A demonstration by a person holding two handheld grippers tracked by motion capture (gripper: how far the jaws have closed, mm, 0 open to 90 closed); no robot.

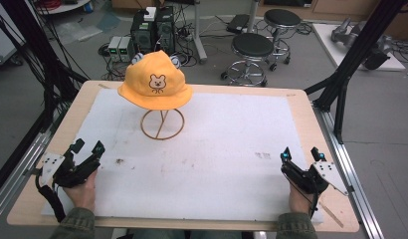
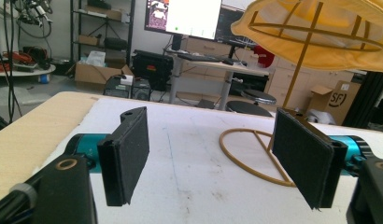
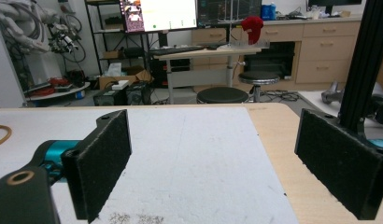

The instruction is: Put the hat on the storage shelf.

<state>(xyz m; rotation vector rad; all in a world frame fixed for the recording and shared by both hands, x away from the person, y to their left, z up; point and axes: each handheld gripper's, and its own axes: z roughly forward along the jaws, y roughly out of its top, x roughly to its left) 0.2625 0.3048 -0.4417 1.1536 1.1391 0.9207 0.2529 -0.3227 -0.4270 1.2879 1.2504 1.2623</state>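
While hat sits far, both claws gape near table edge.

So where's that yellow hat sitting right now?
In the high view the yellow hat sits on a wire stand at the far left-centre of the table, well beyond both open grippers.

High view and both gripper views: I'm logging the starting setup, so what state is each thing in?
Hat: resting on the stand, brim down, bear face toward the person.
Stand: upright, its ring base flat on the white mat.
Left gripper: open, holding nothing, low over the mat's near left corner.
Right gripper: open, holding nothing, near the mat's right edge.
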